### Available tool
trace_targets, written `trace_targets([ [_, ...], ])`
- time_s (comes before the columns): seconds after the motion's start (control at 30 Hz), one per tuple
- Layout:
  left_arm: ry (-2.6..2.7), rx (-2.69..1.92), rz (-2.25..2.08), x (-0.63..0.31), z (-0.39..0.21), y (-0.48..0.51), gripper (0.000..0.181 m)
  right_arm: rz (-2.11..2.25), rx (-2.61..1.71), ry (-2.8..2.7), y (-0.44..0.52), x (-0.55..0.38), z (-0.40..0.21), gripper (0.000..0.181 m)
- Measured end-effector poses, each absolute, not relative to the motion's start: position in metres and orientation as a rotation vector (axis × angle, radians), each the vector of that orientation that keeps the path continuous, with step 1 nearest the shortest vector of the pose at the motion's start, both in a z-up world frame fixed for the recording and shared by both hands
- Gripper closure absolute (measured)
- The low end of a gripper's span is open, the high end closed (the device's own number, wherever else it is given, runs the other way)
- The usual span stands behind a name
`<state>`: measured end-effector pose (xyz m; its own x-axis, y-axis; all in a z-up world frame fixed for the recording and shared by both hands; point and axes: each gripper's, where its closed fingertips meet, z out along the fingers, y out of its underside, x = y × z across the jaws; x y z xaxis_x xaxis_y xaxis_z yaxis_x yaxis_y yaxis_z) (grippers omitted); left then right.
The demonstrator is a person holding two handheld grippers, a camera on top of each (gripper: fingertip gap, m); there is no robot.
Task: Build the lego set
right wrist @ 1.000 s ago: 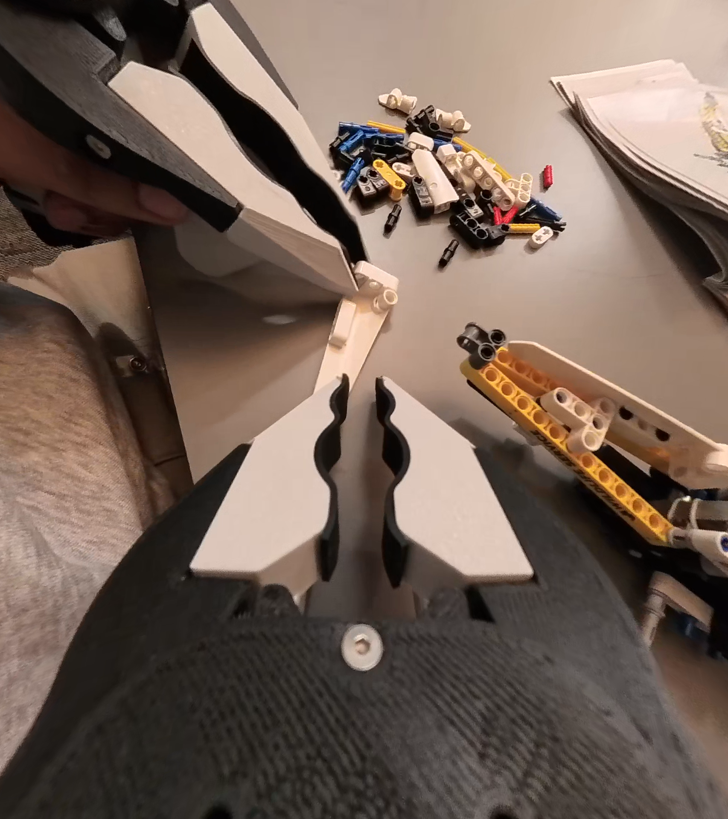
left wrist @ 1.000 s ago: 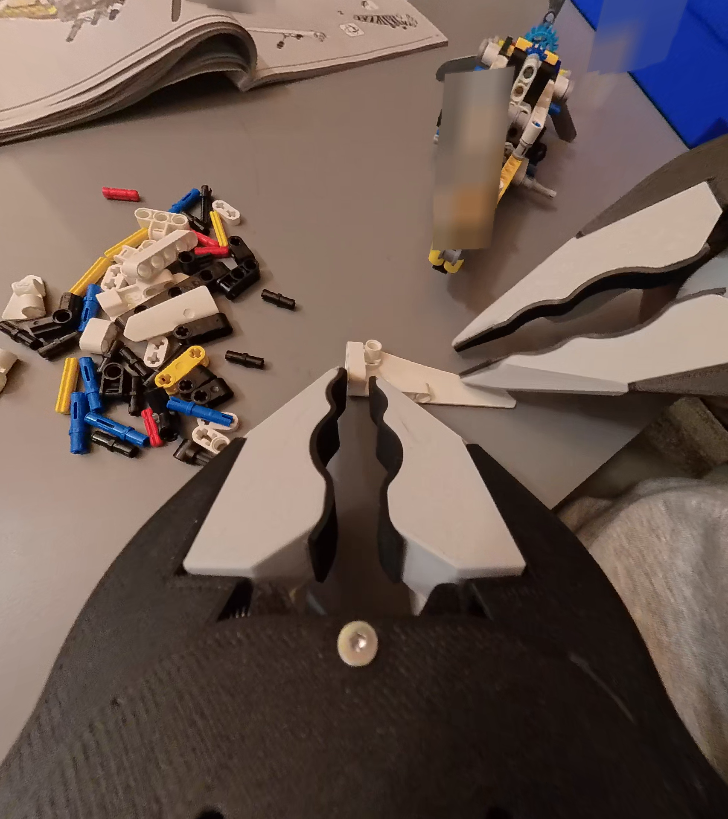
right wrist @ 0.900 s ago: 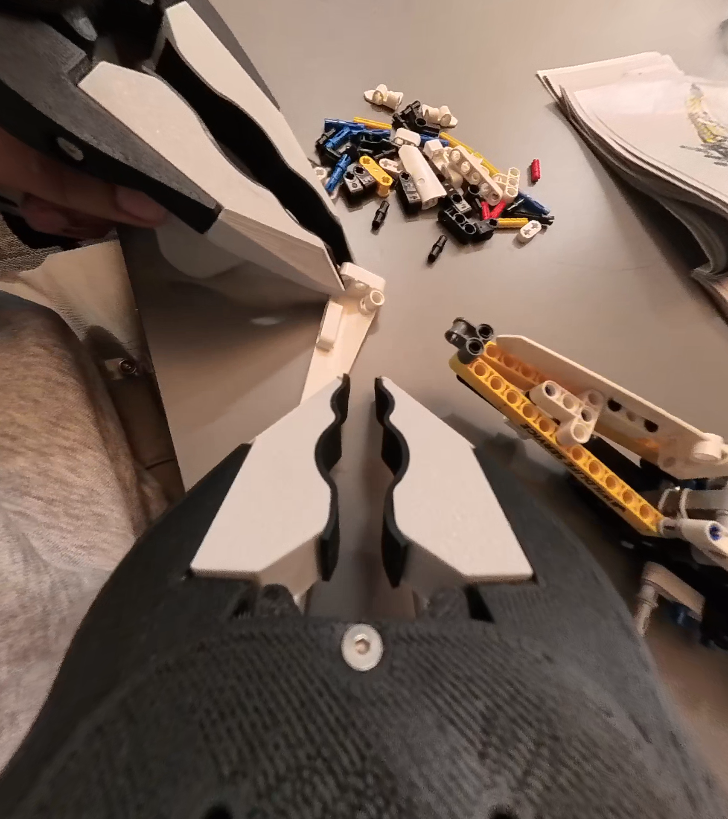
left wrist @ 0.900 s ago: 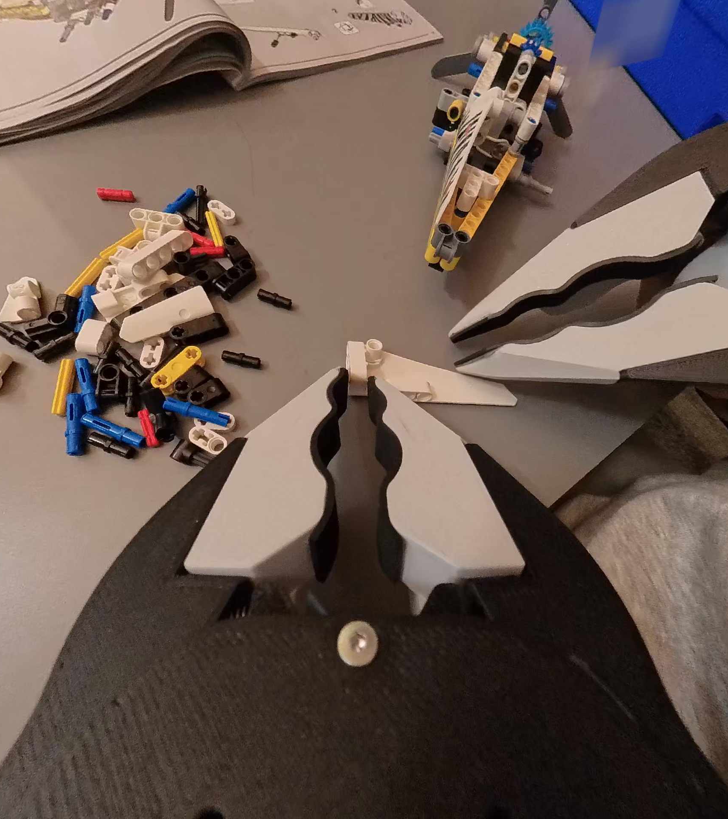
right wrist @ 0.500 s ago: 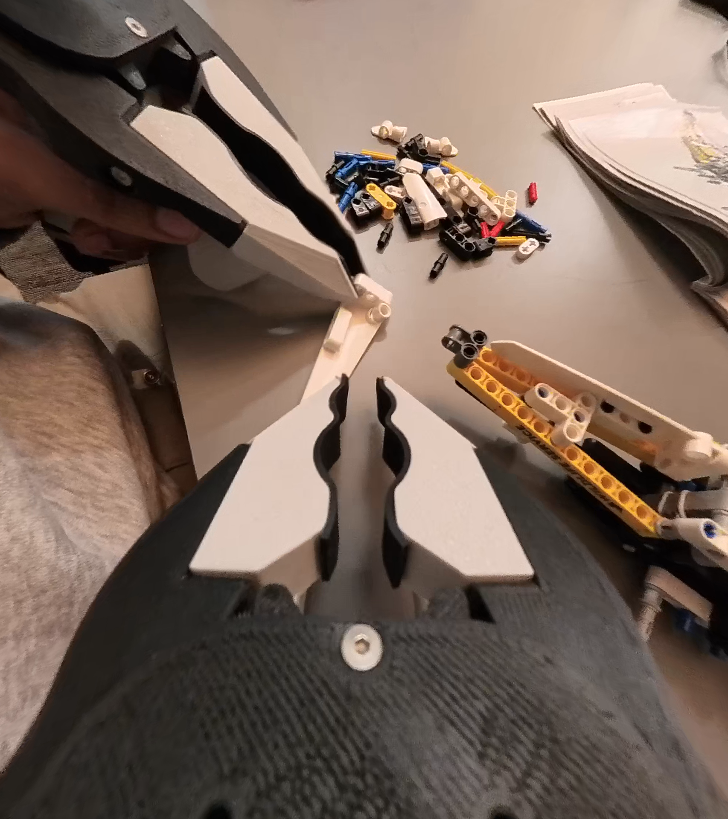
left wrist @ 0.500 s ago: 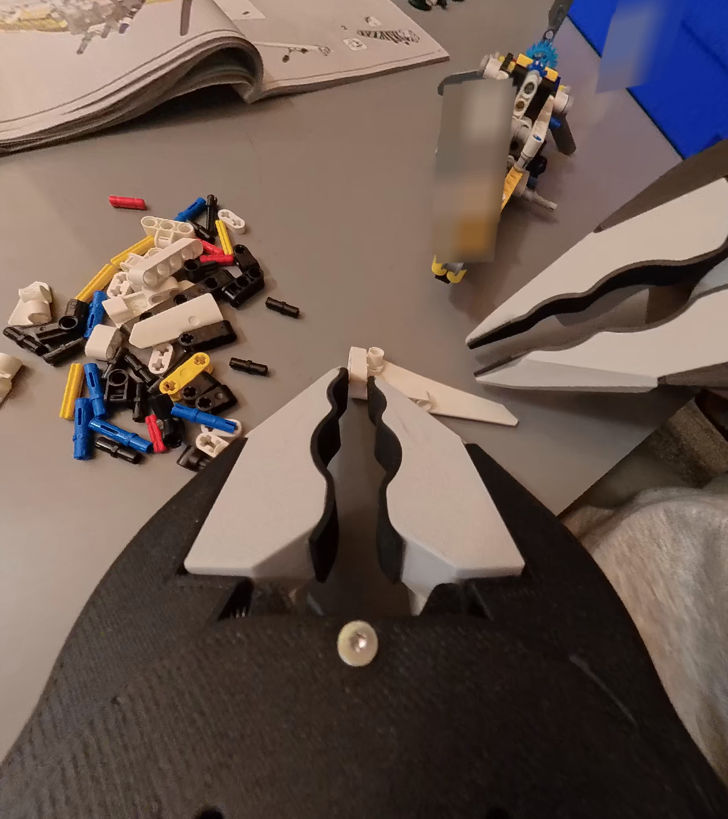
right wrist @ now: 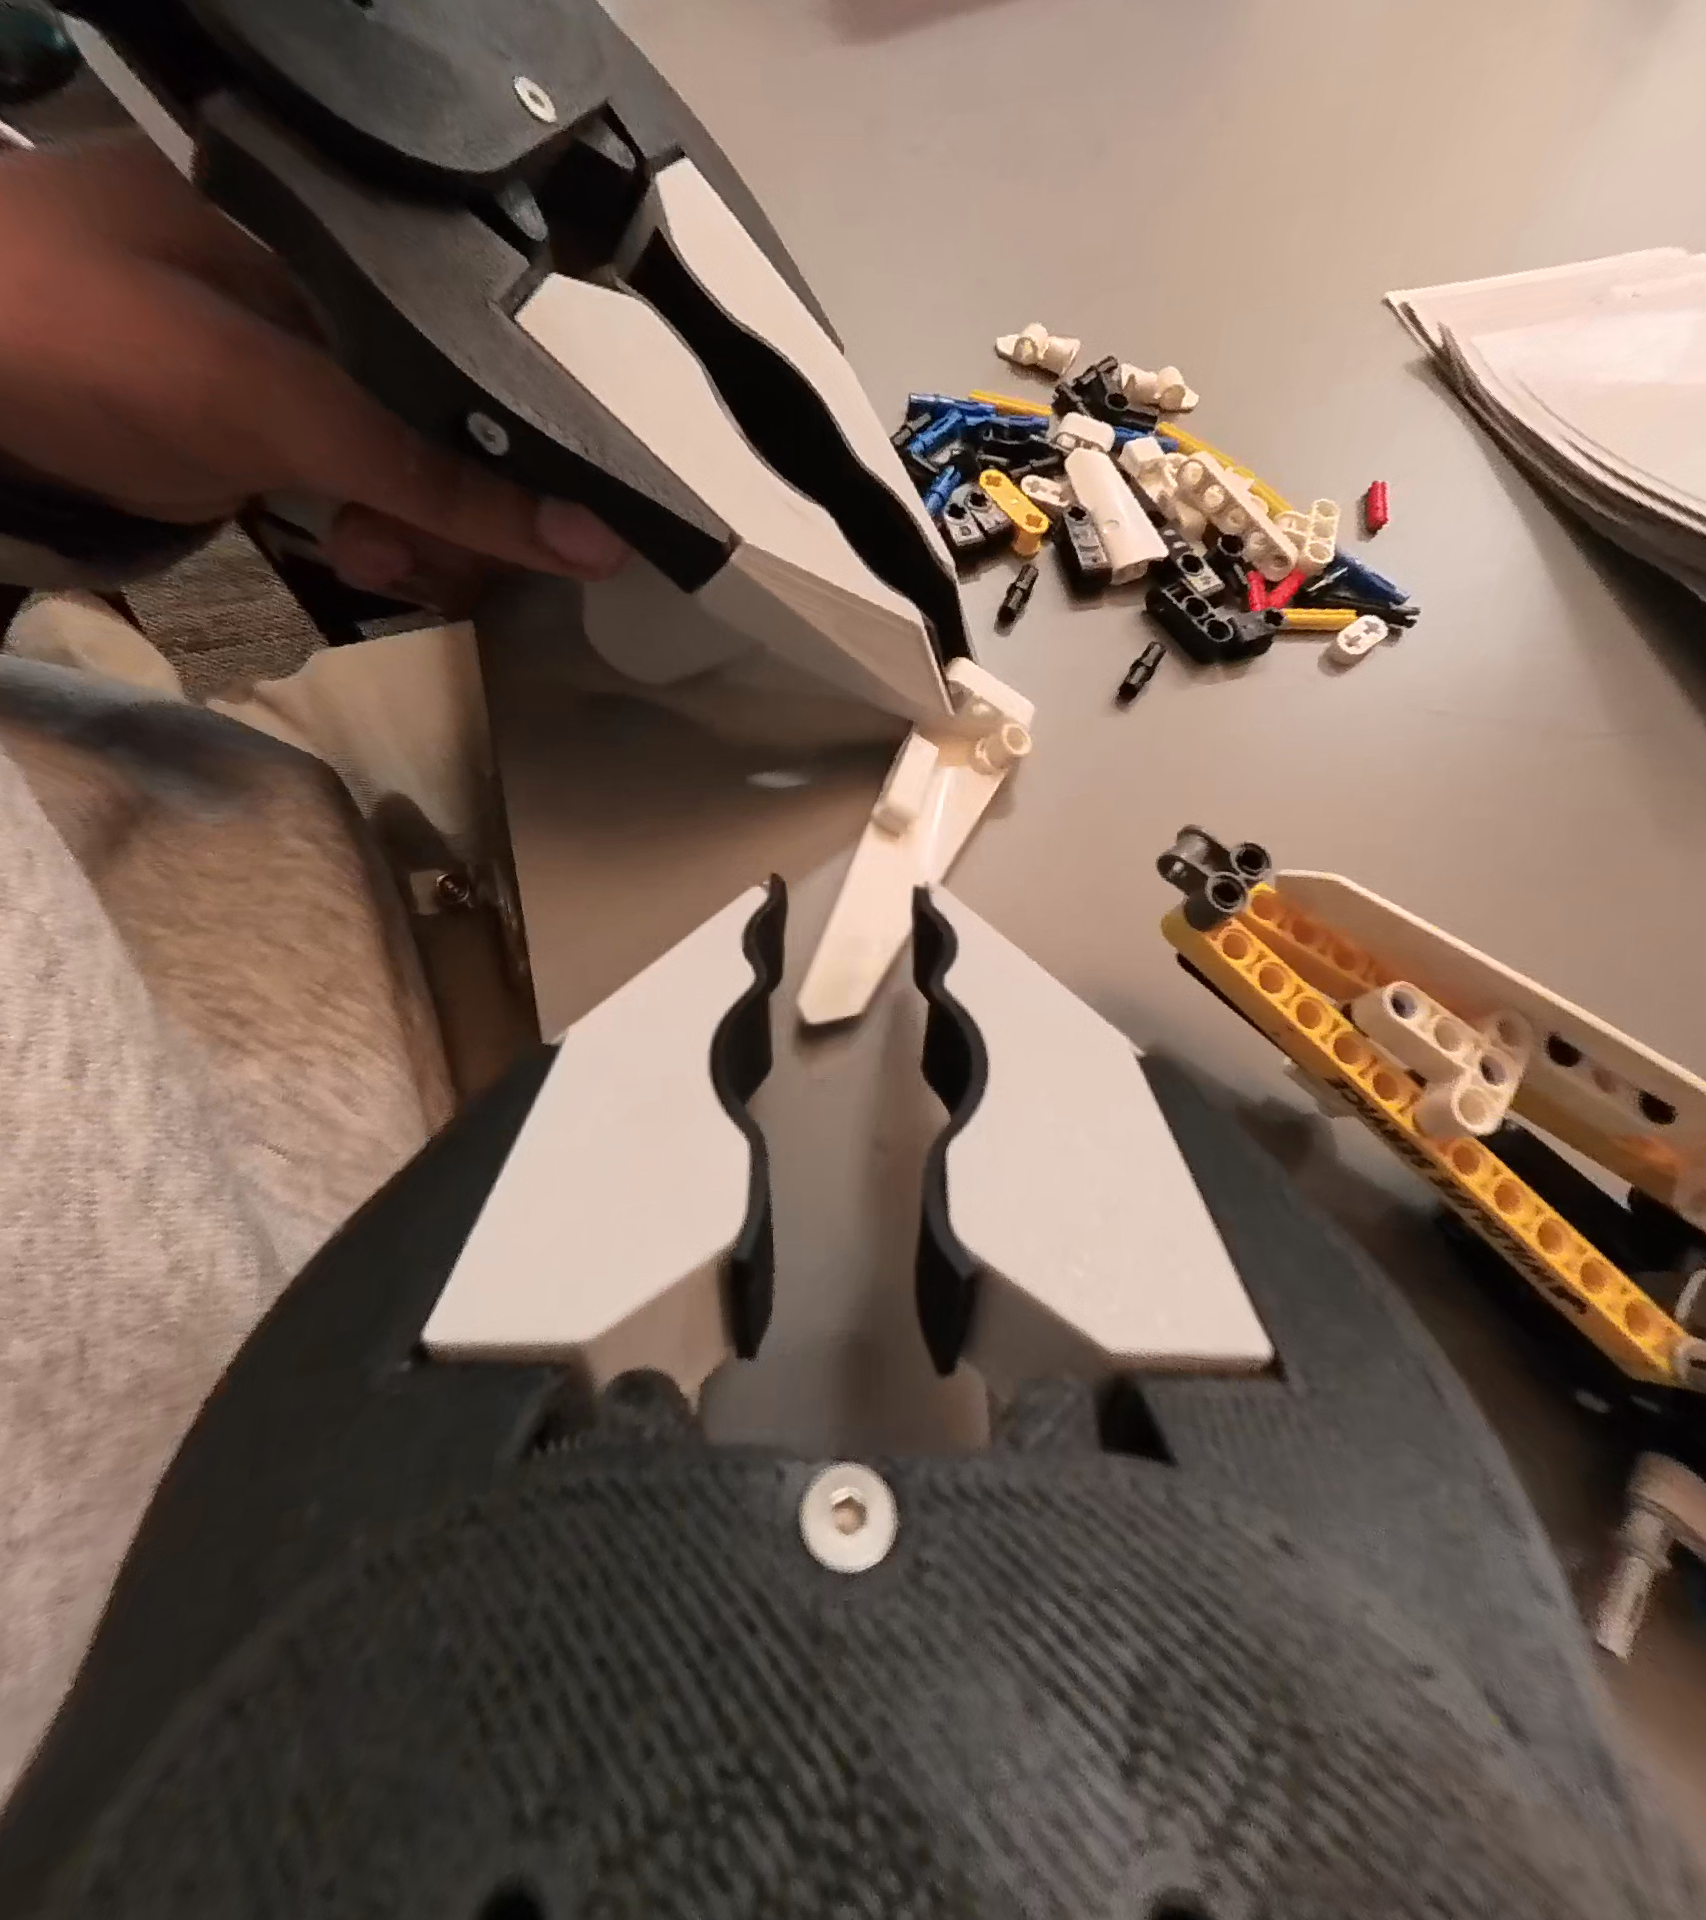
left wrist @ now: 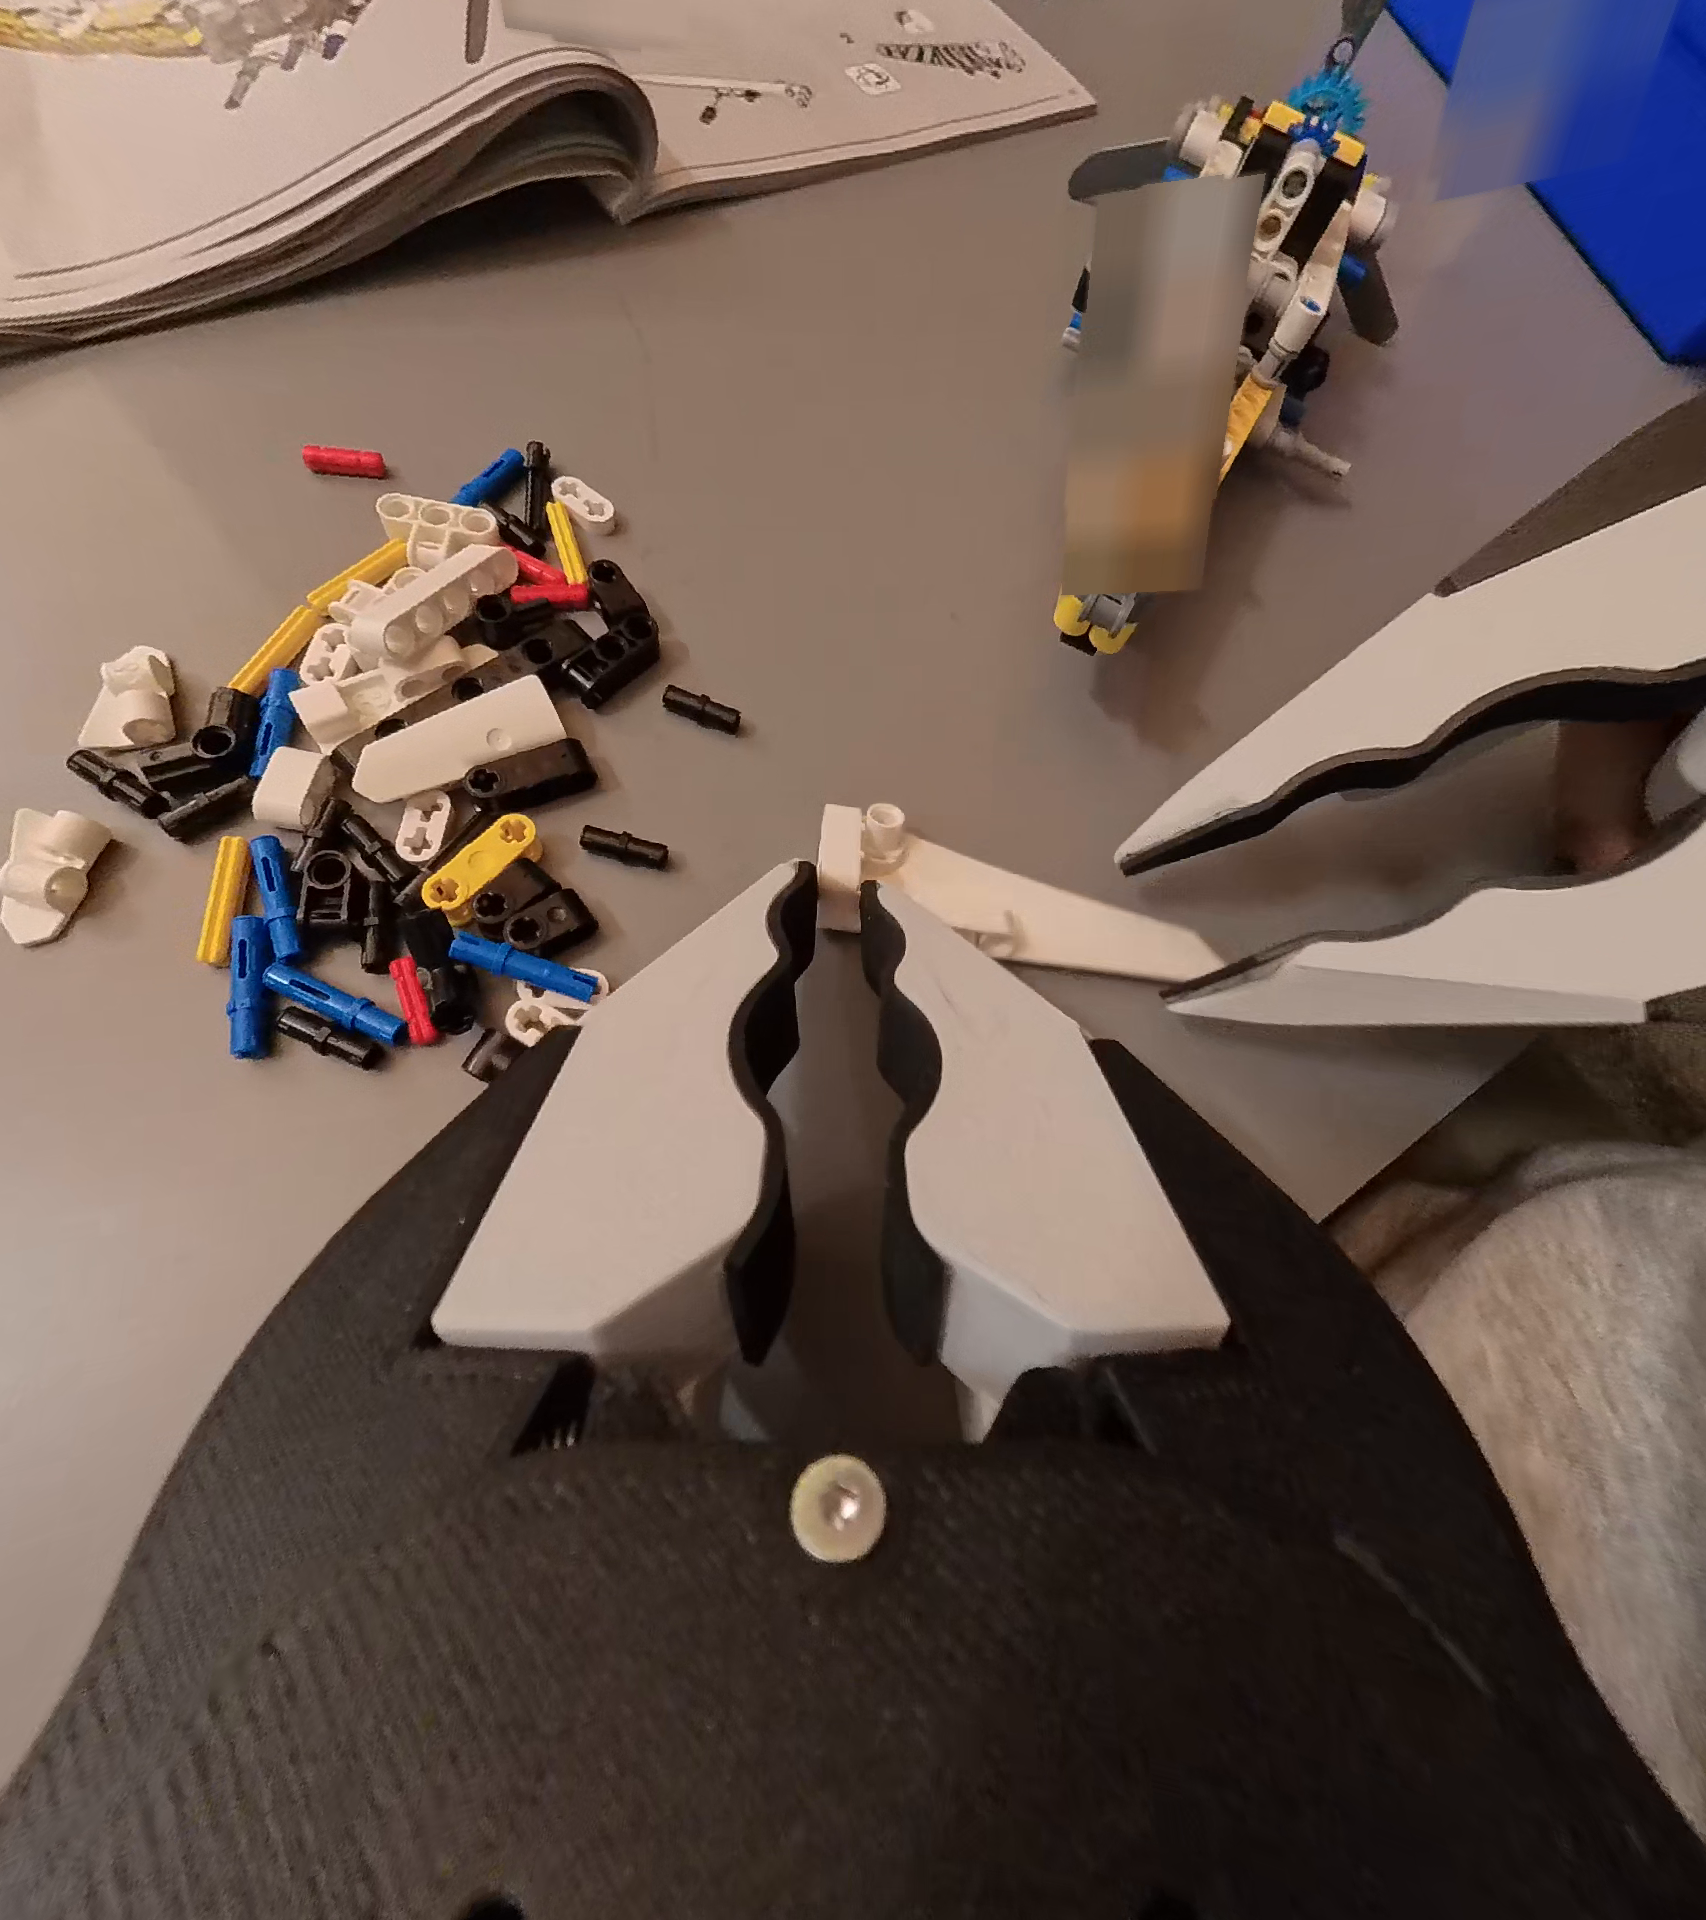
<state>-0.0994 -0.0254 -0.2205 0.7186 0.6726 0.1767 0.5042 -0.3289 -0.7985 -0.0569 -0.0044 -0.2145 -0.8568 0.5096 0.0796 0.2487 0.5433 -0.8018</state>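
A long white wing panel (left wrist: 1036, 920) is held by its thick end in my left gripper (left wrist: 838, 883), which is shut on it just above the grey table (left wrist: 828, 416). In the right wrist view the panel (right wrist: 916, 831) slants down from the left gripper (right wrist: 942, 691), and its pointed tip lies between the spread fingers of my right gripper (right wrist: 849, 894). The right gripper is open and does not grip the tip. It also shows in the left wrist view (left wrist: 1145, 935), by the panel's tip. The partly built yellow, white and black model (right wrist: 1451, 1091) lies to the right.
A pile of small loose pieces (left wrist: 392, 748) lies left of the panel. An open instruction booklet (left wrist: 309, 156) lies at the back left. The model (left wrist: 1296, 208) is at the back right, near a blue bin (left wrist: 1659, 156). The table's near edge and a grey sleeve (left wrist: 1607, 1403) are close.
My left gripper has closed on the panel's thick end and raised it off the table. My right gripper has opened wider and moved forward around the panel's tip.
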Motion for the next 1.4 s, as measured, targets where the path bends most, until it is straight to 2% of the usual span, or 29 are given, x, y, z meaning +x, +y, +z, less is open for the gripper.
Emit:
trace_targets([
  [0.33, -0.928, -1.953, 0.153, -0.101, -0.217, -0.030, 0.175, 1.087, -0.756, -2.462, 0.010, -0.071, -0.226, 0.164],
  [0.67, -0.931, -1.925, 0.149, -0.104, -0.213, -0.031, 0.174, 1.342, -0.649, -2.509, -0.020, -0.050, -0.207, 0.161],
  [0.83, -0.905, -1.904, 0.212, -0.114, -0.203, -0.036, 0.171, 1.205, -0.613, -2.544, -0.023, -0.049, -0.220, 0.161],
  [1.0, -0.941, -1.827, -0.033, -0.110, -0.198, -0.028, 0.164, 1.110, -0.621, -2.524, -0.015, -0.056, -0.226, 0.163],
  [1.4, -0.905, -1.870, -0.105, -0.127, -0.191, -0.024, 0.165, 1.051, -0.826, -2.436, 0.022, -0.080, -0.227, 0.167],
])
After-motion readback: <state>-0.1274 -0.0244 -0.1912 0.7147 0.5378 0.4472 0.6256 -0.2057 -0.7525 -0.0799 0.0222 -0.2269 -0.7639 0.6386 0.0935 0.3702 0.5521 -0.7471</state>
